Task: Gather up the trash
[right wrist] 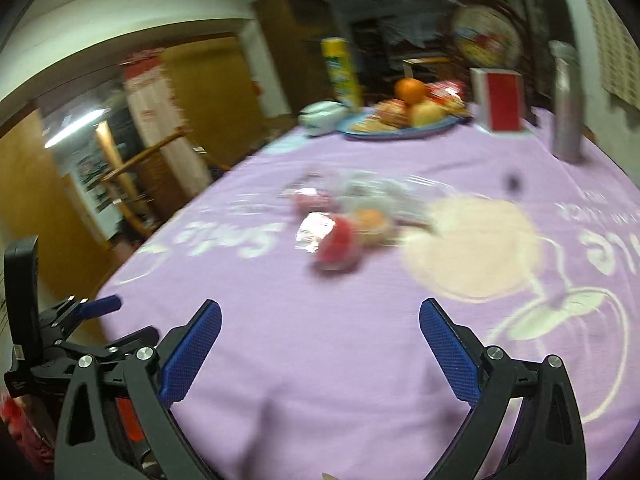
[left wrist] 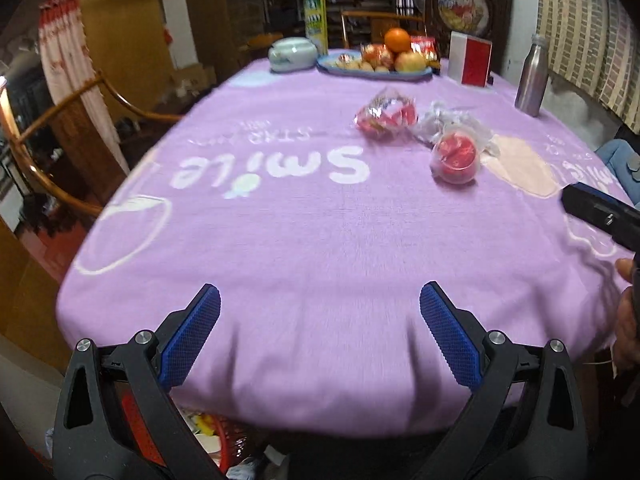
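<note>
The trash lies mid-table on a purple cloth point(left wrist: 304, 240). It is a crumpled red and white wrapper point(left wrist: 386, 114), a crinkled clear plastic bag point(left wrist: 452, 120) and a clear cup with red inside point(left wrist: 455, 156), tipped on its side. My left gripper point(left wrist: 320, 290) is open and empty over the table's near edge, well short of the trash. My right gripper point(right wrist: 321, 306) is also open and empty. In its blurred view the red cup point(right wrist: 336, 246), a foil scrap point(right wrist: 314, 232) and the clear plastic point(right wrist: 384, 192) lie ahead of it.
At the far end stand a blue fruit plate point(left wrist: 416, 74), a yellow canister point(left wrist: 315, 16), a pale lidded bowl point(left wrist: 291, 54), a red and white box point(left wrist: 471, 58) and a steel bottle point(left wrist: 532, 76). A wooden chair point(left wrist: 60, 120) is on the left. A red basket point(left wrist: 224, 436) sits below the near edge.
</note>
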A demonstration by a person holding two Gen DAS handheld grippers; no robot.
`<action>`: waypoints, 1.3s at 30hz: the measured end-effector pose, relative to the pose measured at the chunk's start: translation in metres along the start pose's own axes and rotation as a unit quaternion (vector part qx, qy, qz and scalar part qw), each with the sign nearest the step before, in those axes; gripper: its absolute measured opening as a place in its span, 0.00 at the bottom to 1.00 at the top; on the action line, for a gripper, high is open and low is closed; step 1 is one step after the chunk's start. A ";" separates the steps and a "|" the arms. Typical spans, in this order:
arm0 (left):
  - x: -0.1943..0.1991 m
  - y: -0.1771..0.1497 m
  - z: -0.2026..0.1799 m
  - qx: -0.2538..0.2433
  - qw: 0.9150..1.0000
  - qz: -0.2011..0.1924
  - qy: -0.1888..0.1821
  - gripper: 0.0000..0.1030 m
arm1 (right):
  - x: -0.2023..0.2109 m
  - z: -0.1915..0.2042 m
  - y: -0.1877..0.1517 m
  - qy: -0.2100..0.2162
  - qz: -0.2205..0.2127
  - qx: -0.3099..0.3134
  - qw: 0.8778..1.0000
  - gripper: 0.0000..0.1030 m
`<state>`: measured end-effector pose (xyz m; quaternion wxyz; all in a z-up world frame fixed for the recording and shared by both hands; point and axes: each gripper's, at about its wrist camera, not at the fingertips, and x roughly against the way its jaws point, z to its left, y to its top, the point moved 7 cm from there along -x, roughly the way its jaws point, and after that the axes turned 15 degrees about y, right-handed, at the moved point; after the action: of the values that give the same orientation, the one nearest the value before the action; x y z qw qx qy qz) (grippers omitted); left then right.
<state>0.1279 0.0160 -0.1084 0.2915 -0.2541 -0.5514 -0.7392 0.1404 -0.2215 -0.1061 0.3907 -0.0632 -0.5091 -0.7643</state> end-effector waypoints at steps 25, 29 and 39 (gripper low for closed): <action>-0.138 0.182 -0.096 -0.028 0.992 0.031 -0.120 0.94 | -0.056 -0.110 0.022 -0.101 0.084 -0.115 0.985 0.96; -0.156 0.178 -0.102 -0.036 0.990 0.050 -0.129 0.94 | -0.055 -0.112 0.024 -0.087 0.076 -0.124 0.986 0.96; -0.184 0.167 -0.081 -0.055 0.994 0.081 -0.042 0.94 | -0.062 -0.111 0.025 -0.106 0.093 -0.110 0.984 0.96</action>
<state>0.3715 -0.0714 -0.1468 0.3122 -0.3445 -0.4995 -0.7310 0.2330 -0.2848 -0.1705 0.3948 -0.2338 -0.4522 -0.7648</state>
